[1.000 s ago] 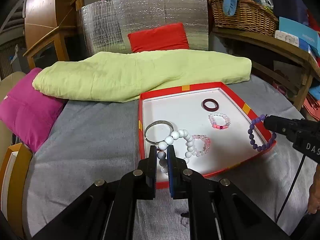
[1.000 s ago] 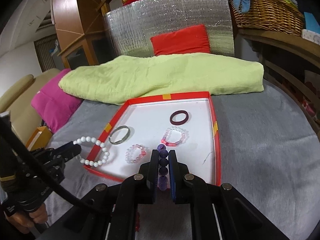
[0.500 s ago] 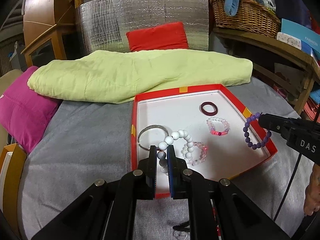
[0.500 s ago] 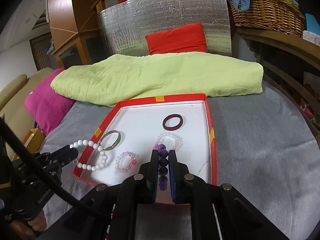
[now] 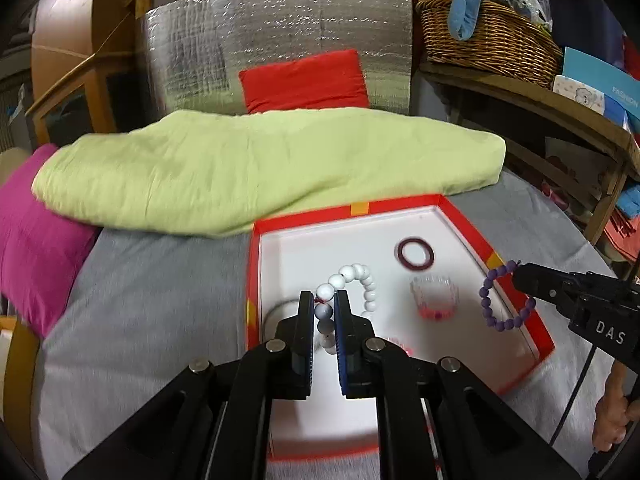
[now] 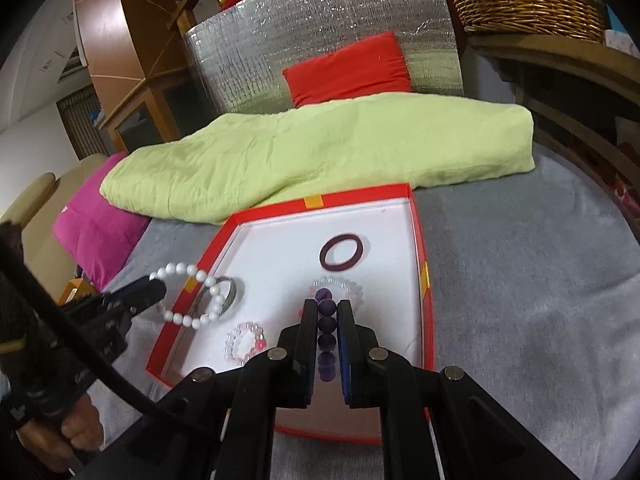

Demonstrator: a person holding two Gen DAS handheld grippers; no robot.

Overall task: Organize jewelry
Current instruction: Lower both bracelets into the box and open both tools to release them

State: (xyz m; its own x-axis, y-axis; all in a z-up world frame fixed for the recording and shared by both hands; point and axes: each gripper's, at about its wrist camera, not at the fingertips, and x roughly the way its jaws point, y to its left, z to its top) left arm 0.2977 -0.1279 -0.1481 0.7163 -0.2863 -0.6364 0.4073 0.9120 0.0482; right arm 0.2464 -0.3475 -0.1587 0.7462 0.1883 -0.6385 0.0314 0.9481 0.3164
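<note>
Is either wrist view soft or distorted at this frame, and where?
Left wrist view: motion blur smears the tray and the clear pink bracelet, while the left tool and its white bead bracelet stay sharp. Right wrist view: milder blur, dark ring readable. Both show fisheye bending and dark corners.

text: "DAS" | on: right hand-held gripper [image 5: 520, 276] body (letters cut off) | text: "FASHION" | on: blue box [image 5: 600, 84], shelf

Glossy white beads [image 5: 362, 280] caught the light; the purple beads [image 5: 505, 301] looked matt. The red-rimmed tray [image 6: 428, 292] seemed smooth card on nubbly grey cloth [image 6: 540, 320], with a crinkled foil panel [image 5: 280, 40] behind.
</note>
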